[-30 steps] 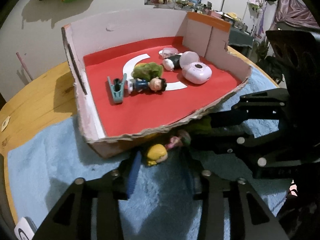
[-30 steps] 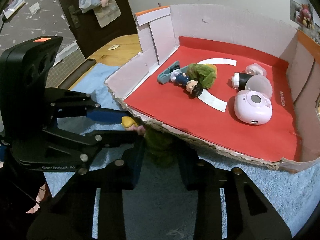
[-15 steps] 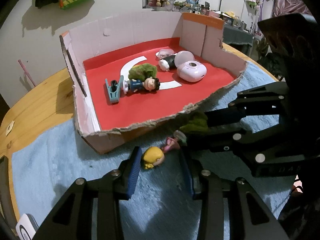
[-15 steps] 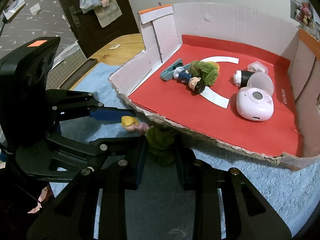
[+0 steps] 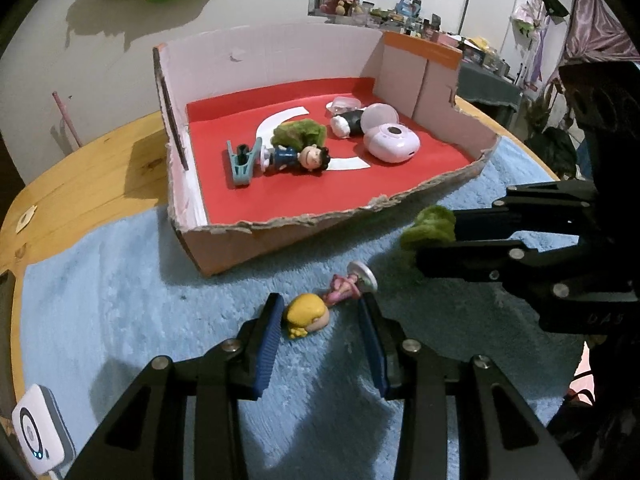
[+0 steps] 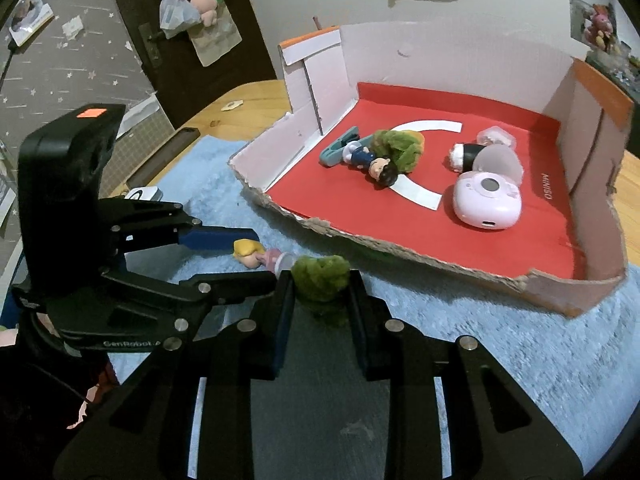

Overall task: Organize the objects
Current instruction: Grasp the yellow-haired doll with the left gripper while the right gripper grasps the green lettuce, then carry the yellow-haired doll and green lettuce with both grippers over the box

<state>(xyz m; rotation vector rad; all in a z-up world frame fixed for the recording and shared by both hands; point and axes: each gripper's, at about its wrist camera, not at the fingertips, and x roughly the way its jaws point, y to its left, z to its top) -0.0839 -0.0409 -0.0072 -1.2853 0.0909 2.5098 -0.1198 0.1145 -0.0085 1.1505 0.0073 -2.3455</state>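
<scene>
1. A green fuzzy toy [image 6: 322,280] was pinched between the fingers of the right claw [image 6: 320,276], held above the blue towel [image 6: 500,340] in front of the cardboard box [image 6: 440,268].
2. The left claw [image 5: 320,316] was spread around a blonde figurine [image 5: 308,314] lying on the towel; its left pad touched the head, the right pad stood apart.
3. Inside the red-floored box lay a dark-haired figurine [image 5: 298,157], a teal clip [image 5: 240,162], another green fuzzy toy [image 5: 300,132] and a pink toy camera [image 5: 392,142].
</scene>
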